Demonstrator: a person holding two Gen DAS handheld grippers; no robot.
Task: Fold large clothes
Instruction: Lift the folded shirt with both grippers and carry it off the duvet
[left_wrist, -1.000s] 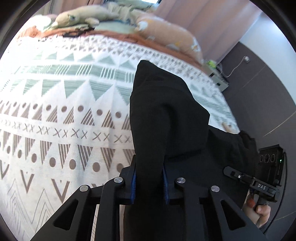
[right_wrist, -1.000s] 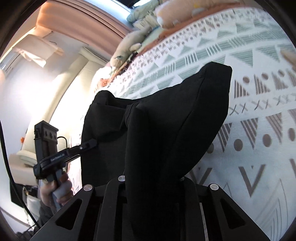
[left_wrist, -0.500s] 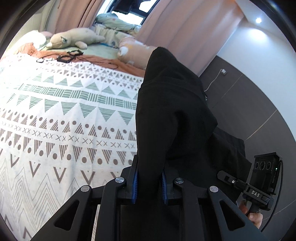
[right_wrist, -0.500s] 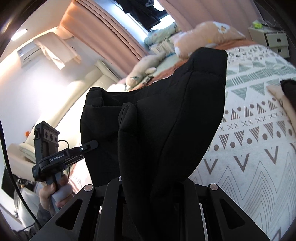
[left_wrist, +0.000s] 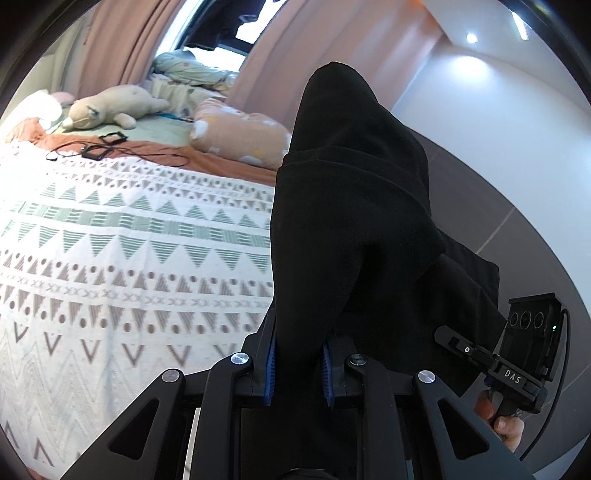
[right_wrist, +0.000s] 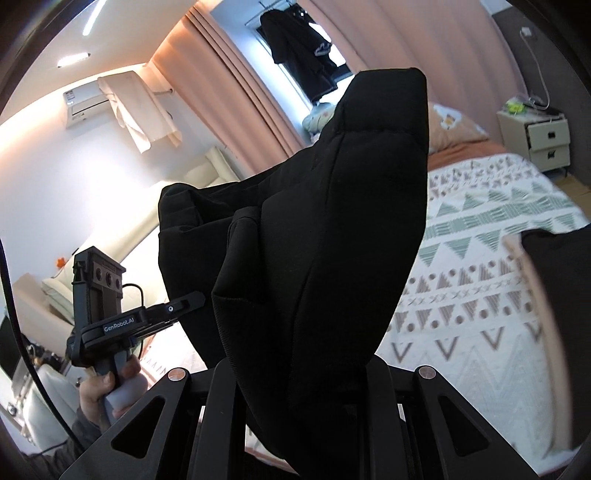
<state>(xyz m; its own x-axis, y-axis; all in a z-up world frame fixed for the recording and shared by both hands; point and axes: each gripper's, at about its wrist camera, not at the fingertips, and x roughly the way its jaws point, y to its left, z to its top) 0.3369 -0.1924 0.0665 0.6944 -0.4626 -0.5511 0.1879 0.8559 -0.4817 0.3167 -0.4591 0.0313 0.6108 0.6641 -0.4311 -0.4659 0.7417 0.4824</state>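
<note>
Looking along the left wrist view, the left gripper (left_wrist: 297, 363) has its 2 blue-padded fingers (left_wrist: 270, 363) pinching a thick bunch of the black garment (left_wrist: 351, 206), which rises in front of the lens and is held in the air above the patterned bedspread (left_wrist: 110, 251). At the lower right of the same view, the right gripper (left_wrist: 448, 336) bites the same cloth farther along, a hand (left_wrist: 506, 421) wrapped round its handle.

From the right wrist view, the right gripper (right_wrist: 301, 373) is clamped on the black garment (right_wrist: 325, 229); its pads are hidden under the cloth. At the left, the left gripper (right_wrist: 194, 297) nips the far edge.

My reading: this is the lift-and-spread step, with no fold made so far. Next, the 2 grips likely need to draw apart to stretch the edge taut, then lower the garment flat onto the bedspread (right_wrist: 480, 266).
</note>
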